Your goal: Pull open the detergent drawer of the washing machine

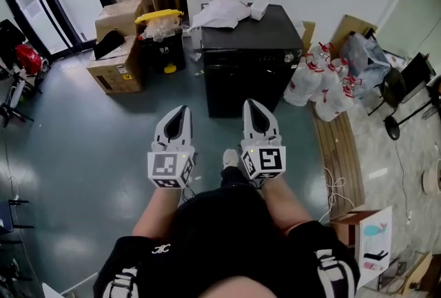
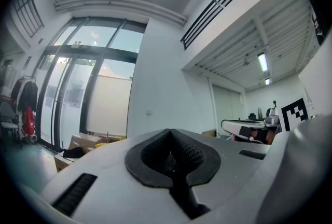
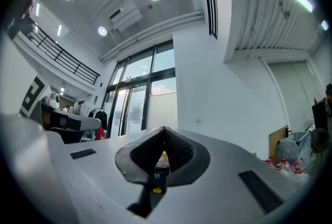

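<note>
The black washing machine [image 1: 242,62] stands against the white wall ahead of me, with its control strip [image 1: 251,56] across the top of the front. I cannot tell the detergent drawer apart on that dark front. Both grippers hang side by side over the floor, short of the machine and pointing towards it. My left gripper [image 1: 181,111] [image 2: 169,134] is shut with nothing in it. My right gripper [image 1: 253,105] [image 3: 164,131] is also shut and empty. The two gripper views look above the machine, at the wall, windows and ceiling.
White cloth and a small box [image 1: 226,11] lie on top of the machine. Cardboard boxes [image 1: 117,48] and a yellow-lidded bin [image 1: 160,33] stand to its left. To its right are white plastic bags [image 1: 324,83], a wooden board [image 1: 339,145], a loose cable [image 1: 334,186] and a chair [image 1: 406,93].
</note>
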`<state>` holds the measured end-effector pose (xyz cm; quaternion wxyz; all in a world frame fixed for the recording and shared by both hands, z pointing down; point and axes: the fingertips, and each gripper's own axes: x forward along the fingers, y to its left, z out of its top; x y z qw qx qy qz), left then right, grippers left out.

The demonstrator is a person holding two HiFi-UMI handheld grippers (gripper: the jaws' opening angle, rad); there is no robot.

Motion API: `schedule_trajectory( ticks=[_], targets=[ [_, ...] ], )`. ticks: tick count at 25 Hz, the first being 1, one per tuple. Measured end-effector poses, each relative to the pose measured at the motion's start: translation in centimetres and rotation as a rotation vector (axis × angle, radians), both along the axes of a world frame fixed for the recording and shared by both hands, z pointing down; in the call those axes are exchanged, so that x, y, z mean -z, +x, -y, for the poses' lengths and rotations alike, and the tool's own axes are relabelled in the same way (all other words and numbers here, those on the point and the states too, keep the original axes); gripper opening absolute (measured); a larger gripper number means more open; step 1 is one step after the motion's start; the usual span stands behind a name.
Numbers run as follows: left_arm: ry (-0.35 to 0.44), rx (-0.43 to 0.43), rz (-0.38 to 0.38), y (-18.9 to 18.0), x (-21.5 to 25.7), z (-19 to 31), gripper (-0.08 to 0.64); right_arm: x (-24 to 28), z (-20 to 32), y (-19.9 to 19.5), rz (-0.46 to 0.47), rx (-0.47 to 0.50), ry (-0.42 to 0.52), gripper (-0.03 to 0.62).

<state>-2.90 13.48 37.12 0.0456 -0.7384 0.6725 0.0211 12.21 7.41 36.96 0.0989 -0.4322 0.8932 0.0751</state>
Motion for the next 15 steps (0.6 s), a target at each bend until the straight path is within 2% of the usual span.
schedule_trajectory(
  ticks=[6,15],
  targets=[
    [0.011,0.009,0.027,-2.0,0.5,5.3,0.002,0.0,5.2,-2.2,0.005,0.015,0.014,0.003],
    [-0.014,0.035,0.01,-5.9,1.2,17.2,0.002,0.9,17.8,-6.1,-0.003,0.039,-0.013,0.003]
  ],
)
